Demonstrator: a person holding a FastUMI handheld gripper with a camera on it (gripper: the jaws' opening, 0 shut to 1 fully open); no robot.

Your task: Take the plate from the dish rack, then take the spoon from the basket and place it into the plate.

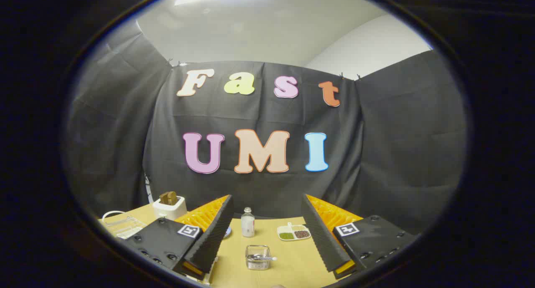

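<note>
My gripper (266,198) is open and held above the tan table (292,263), with nothing between its widely spread fingers. A small wire mesh basket (258,257) stands on the table between the fingers, low and near. The spoon (261,258) lies in it with its handle pointing right. Past the left finger, at the table's left end, sits a pale wire dish rack (121,225); I cannot make out what it holds. A sliver of a round bluish rim (227,233) peeks out beside the left finger; I cannot tell whether it is the plate.
A small clear bottle (247,222) stands beyond the basket. A white divided dish (294,232) with green and brown grains lies to its right. A white toaster (169,206) with bread stands at the back left, near the cloth wall.
</note>
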